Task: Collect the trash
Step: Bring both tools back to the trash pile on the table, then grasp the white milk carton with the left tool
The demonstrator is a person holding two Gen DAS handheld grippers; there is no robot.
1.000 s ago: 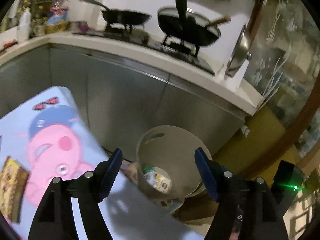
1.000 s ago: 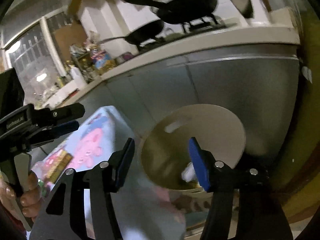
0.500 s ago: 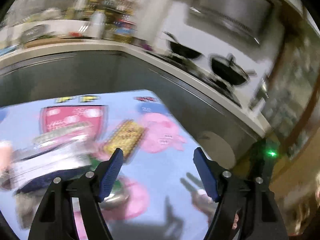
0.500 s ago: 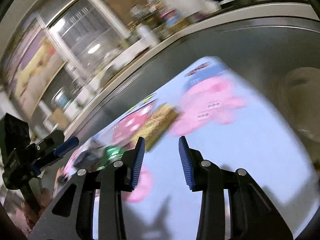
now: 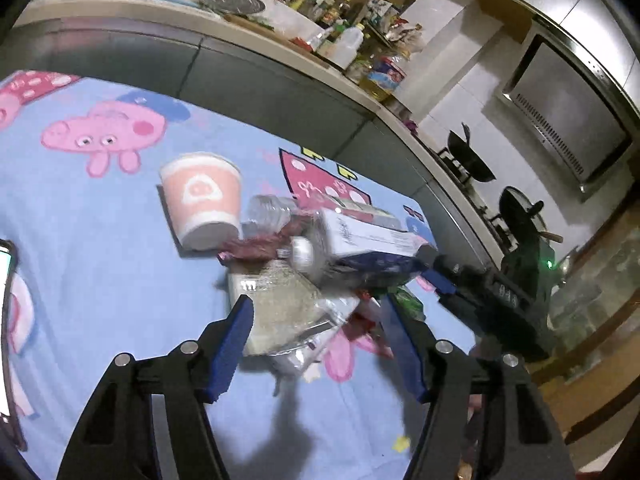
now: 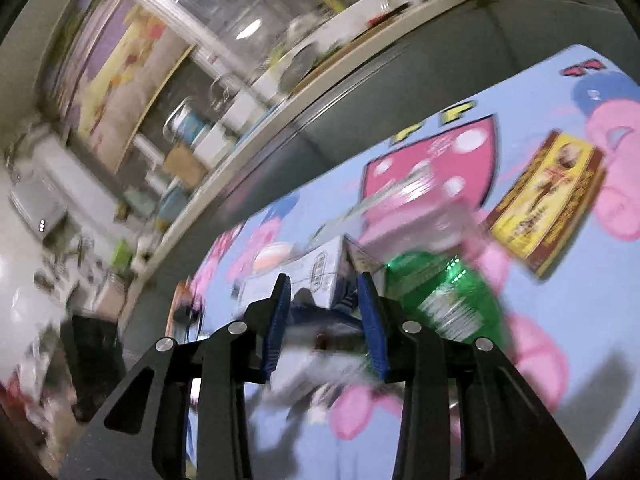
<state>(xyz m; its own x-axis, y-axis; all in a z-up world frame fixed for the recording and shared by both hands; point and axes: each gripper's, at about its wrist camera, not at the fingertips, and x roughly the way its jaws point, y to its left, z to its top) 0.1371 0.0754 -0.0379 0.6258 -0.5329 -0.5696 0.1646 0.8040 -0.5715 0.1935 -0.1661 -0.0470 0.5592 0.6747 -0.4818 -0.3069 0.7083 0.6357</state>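
Over a cartoon-printed blue tablecloth in a home kitchen, the left gripper hangs with its jaws well apart, having just been narrowing, and nothing pressed between them; a crinkled clear packet lies just beyond the blue fingertips, apparently the piece being lined up. The right gripper has its jaws about a third apart after closing; a white carton sits ahead of the gap, though blur hides whether the pads touch it, so a grip cannot be confirmed. The trash lies heaped at the cloth's middle: carton, a maroon wrapper, the packet and a green plastic bottle touching or overlapping, probably so that both tools can work one pile; a pink paper cup stands upside down just beside the heap; a yellow box lies apart; behind, the counter carries bottles.
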